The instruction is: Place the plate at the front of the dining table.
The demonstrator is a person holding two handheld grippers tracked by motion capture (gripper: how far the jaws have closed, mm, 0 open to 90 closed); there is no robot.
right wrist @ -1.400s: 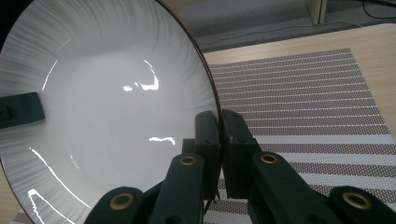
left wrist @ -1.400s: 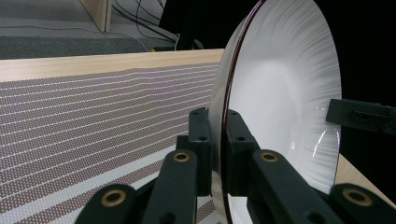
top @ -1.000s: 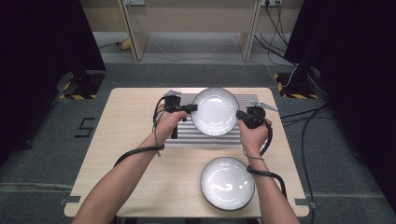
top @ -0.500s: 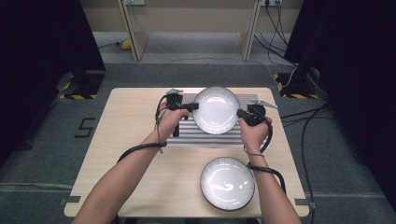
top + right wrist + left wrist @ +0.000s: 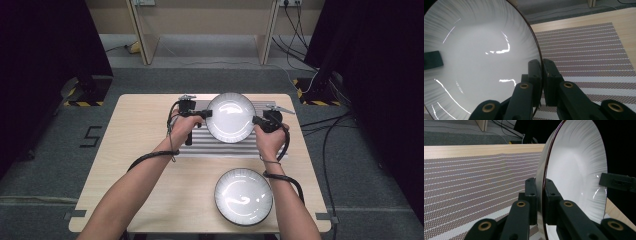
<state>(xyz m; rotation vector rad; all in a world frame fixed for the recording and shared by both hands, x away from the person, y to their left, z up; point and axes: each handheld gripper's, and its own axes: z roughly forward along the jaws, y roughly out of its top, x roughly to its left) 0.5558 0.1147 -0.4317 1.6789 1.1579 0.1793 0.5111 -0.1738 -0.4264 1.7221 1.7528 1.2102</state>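
Wooden bench (image 5: 140,165): both claws, left (image 5: 206,114) and right (image 5: 256,120), clamped on plate (image 5: 231,117) rim; lower evenly onto mat (image 5: 220,148) beneath.

A dark number 5 (image 5: 92,136) on the grey floor (image 5: 60,165), just left of the table (image 5: 135,150). No other words or numbers to read.

A mat (image 5: 220,145) lies at the middle of the table's (image 5: 135,150) far edge. One plate (image 5: 231,117) is over the mat, between the two grippers. A second plate (image 5: 243,196) lies near the table's near edge, right of middle.
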